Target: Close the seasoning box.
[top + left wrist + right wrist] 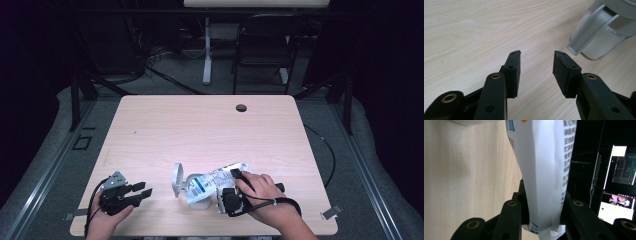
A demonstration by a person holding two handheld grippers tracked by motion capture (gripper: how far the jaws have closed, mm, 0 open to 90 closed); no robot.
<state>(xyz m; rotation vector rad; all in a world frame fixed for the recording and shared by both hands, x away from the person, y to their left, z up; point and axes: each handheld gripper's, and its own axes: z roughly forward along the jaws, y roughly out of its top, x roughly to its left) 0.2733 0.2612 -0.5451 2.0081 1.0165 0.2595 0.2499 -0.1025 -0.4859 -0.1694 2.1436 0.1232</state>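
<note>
- We see the table (165, 125), pale wood, with everything gathered near its six o'clock edge.
- The white pouch (212, 181) lies tilted just right of centre, its lower end over a clear jug (186, 184) with a grey handle.
- Our right gripper (235, 192) sits at the pouch's four o'clock, jaws clamped on its end (544, 195).
- Our left gripper (142, 191) rests at the jug's nine o'clock, well apart from it, jaws spread with nothing between them (536, 67).
</note>
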